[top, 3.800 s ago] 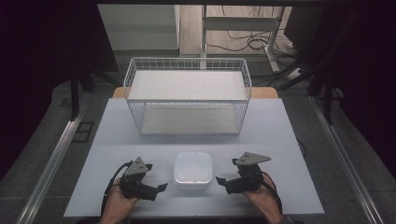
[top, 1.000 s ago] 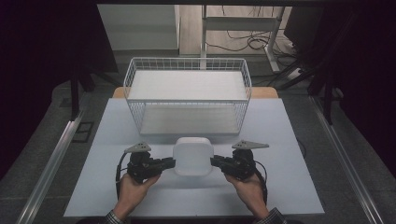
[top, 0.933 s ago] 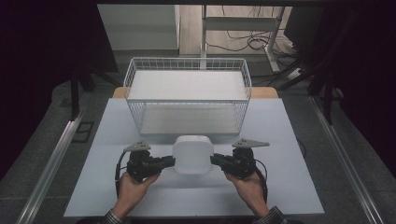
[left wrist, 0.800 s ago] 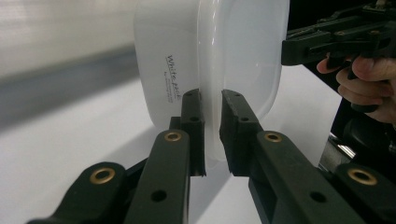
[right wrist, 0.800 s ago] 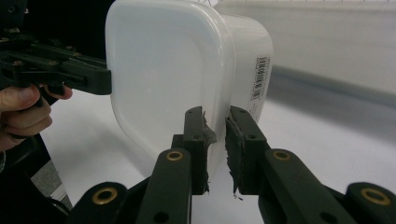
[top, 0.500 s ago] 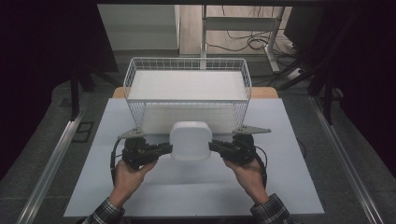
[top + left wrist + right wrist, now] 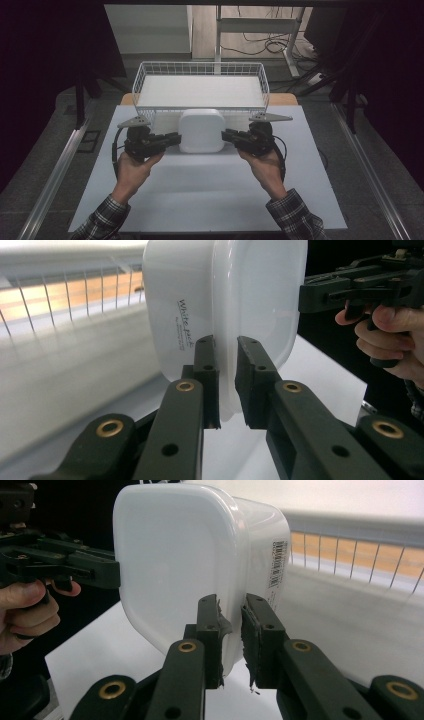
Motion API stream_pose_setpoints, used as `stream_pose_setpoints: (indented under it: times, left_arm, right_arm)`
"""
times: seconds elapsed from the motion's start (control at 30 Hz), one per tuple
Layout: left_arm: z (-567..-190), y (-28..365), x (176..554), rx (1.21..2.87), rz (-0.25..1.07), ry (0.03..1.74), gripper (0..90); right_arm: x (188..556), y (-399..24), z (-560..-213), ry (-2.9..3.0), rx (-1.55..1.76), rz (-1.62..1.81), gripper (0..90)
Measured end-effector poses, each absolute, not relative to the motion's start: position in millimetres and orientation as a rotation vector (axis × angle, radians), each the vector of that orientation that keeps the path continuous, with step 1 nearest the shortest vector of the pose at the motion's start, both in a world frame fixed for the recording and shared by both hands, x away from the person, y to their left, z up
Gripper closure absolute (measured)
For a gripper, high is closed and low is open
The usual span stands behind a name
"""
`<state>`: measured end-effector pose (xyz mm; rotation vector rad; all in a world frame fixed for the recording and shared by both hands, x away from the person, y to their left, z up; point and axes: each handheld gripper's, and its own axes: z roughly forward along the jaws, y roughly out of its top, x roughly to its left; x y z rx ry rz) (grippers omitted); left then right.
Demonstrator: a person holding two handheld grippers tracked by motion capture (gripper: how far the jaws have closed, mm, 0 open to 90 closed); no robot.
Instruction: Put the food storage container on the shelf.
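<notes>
A white lidded plastic container (image 7: 201, 130) hangs above the white table (image 7: 210, 185), held level between both grippers. My left gripper (image 7: 175, 138) is shut on the rim at its left side, and my right gripper (image 7: 227, 134) is shut on the rim at its right side. In the left gripper view the jaws of my left gripper (image 7: 226, 385) pinch the container's (image 7: 220, 300) lid edge, with the other hand's gripper (image 7: 360, 287) beyond. In the right gripper view my right gripper (image 7: 231, 640) clamps the container's (image 7: 185, 555) rim the same way. The container sits just in front of the wire basket (image 7: 201, 90).
The white wire basket stands at the back of the table, its near wall (image 7: 165, 112) right behind the container. A metal rail (image 7: 60, 165) runs along the table's left side and another (image 7: 370, 170) along the right. Cables lie on the floor (image 7: 265, 47) behind.
Both grippers have lifted the container off the table and carried it upward and toward the basket. The grip on both sides is unchanged.
</notes>
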<state>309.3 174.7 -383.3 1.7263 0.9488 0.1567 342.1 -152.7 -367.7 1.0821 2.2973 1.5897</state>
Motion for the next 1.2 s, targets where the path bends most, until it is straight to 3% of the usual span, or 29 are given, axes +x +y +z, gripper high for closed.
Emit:
stream_pose_setpoints:
  times: [0.37, 0.63, 0.93, 1.2]
  left_arm:
    - [-342, 182, 337, 1.685, 0.193, 0.927, 80.6]
    - [-321, 180, 367, 1.698, 0.195, 0.947, 80.4]
    - [-324, 178, 396, 1.691, 0.140, 0.998, 78.7]
    - [-327, 178, 405, 1.638, 0.109, 1.004, 66.4]
  right_arm:
    - [370, -143, -317, 2.219, 1.031, 1.610, 77.6]
    - [393, -140, -302, 2.180, 1.069, 1.600, 77.1]
    - [417, -137, -302, 2.169, 1.138, 1.566, 76.2]
    - [426, -132, -304, 2.159, 1.171, 1.551, 73.3]
